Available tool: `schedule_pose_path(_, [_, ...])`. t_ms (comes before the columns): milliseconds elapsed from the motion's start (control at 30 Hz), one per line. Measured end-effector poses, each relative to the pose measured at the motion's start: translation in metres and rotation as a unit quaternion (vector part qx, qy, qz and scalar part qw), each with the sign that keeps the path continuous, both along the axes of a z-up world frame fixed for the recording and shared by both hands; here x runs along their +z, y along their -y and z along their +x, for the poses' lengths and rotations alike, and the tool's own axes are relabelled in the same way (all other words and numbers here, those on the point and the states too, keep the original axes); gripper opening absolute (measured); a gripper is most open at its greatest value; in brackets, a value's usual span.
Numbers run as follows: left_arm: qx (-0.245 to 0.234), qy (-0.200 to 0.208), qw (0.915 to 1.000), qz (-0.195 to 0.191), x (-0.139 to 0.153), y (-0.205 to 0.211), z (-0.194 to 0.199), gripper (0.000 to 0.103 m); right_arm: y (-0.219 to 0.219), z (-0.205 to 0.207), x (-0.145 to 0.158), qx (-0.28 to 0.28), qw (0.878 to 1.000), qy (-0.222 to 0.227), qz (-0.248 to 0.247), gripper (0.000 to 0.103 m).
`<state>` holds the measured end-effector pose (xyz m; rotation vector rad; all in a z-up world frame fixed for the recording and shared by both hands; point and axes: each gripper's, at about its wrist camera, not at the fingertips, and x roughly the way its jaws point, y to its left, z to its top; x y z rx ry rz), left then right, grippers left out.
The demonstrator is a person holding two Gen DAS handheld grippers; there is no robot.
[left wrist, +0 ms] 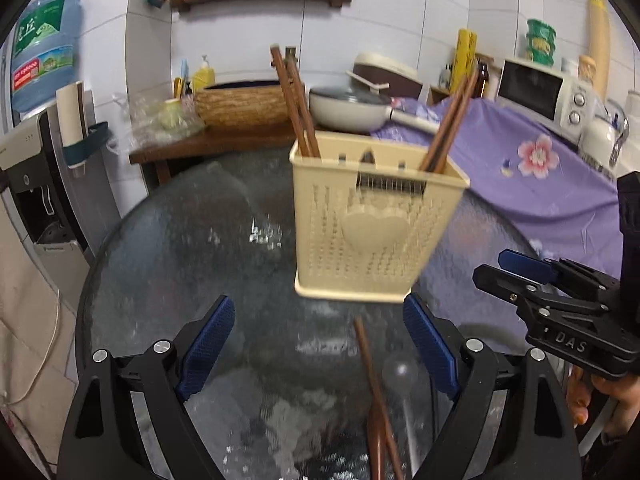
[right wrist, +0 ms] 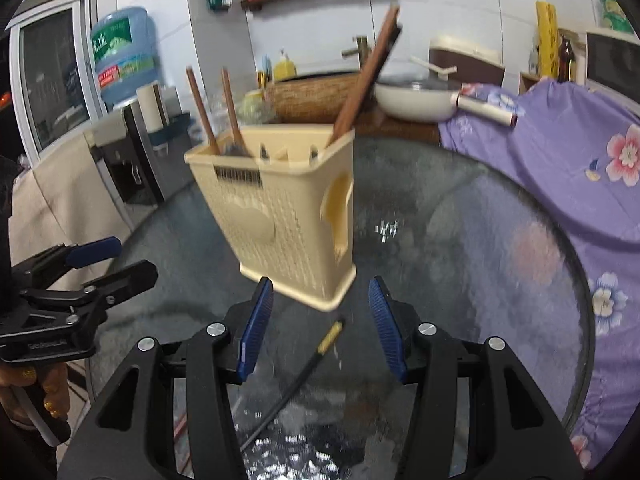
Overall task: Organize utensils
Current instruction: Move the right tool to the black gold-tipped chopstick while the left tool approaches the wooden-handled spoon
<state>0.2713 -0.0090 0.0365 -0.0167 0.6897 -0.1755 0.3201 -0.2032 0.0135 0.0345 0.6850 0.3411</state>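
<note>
Nearest my left lens, between the blue pads of my left gripper, brown chopsticks lie loose on the glass table, running from the bottom edge up toward the middle of the frame, with a clear spoon just beside them on the right. That gripper stands wide apart and holds nothing. In the right wrist view my right gripper is likewise spread and empty, and a dark chopstick with a gold tip lies on the glass between its fingers, slanting from lower centre up toward the holder. The cream utensil holder stands upright on the table in the middle of both frames, just past the fingertips, and already carries brown sticks: one pair leaning out at its left compartment and another at its right. I judge the sorting to be partly done, with the step in hand being the pick-up of the pieces left on the table. Next I would lower one gripper over a loose stick, close on it near the middle so it does not pivot, lift it, tip it upright and drop it into a compartment. Thin sticks on smooth glass may slide away as the pads close, so I should come down squarely.
</note>
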Motion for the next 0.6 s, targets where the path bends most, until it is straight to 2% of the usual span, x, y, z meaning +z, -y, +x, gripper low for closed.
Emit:
schedule_pose_path(100, [-0.004, -0.022, 0.9997, 0.007, -0.017, 0.0, -0.009, 0.084, -0.002, -0.003, -0.025, 0.006, 0.999, -0.037, -0.01, 0.05])
schedule_pose_path(267, [-0.009, -0.048, 0.9986, 0.017, -0.04, -0.001, -0.025, 0.083, -0.016, -0.003, -0.051, 0.019, 0.996, -0.073, -0.039, 0.049])
schedule_pose_path(500, [-0.016, -0.058, 0.9979, 0.024, -0.05, 0.003, -0.044, 0.082, -0.025, 0.011, -0.067, 0.001, 0.993, -0.104, -0.057, 0.039])
schedule_pose_path(600, [-0.016, -0.06, 0.9976, 0.032, -0.052, 0.004, -0.051, 0.082, -0.025, 0.019, -0.072, -0.014, 0.992, -0.114, -0.061, 0.038])
